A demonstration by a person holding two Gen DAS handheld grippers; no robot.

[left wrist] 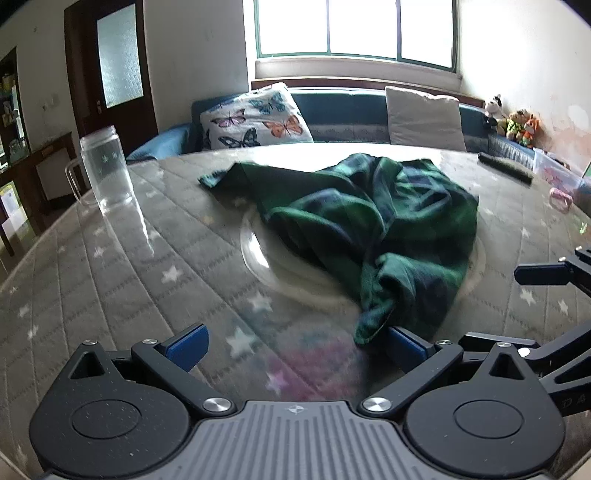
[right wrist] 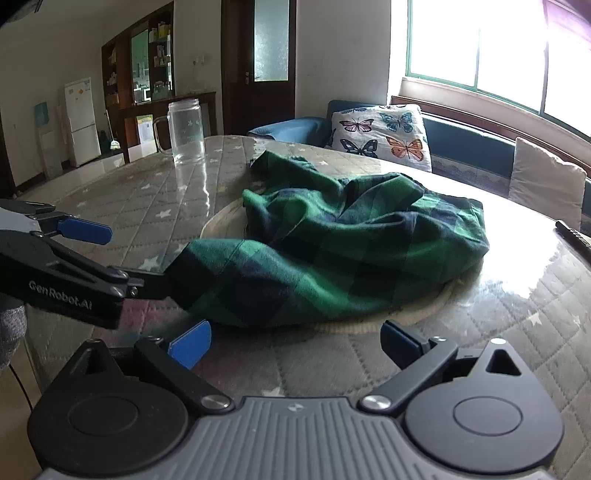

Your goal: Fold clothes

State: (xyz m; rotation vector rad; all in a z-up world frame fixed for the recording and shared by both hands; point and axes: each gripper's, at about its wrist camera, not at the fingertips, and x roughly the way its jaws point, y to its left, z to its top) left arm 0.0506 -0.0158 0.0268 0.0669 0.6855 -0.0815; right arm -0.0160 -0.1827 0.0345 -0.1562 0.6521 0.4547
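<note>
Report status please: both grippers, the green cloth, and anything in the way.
Left gripper open, right gripper open, neither holding anything. Green plaid cloth crumpled on the table, unfolded. Glass jar stands apart, clear of cloth.

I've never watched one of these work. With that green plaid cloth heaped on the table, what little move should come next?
Probably close the left gripper on the nearest corner of the green plaid cloth. Its fingers are open with that corner beside one, and the cloth is crumpled, so it needs spreading first.

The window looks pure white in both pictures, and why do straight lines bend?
Left wrist view: the window is overexposed, with glare on the table and motion blur on the cloth. Right wrist view: sharper; the fisheye lens curves the table.
</note>
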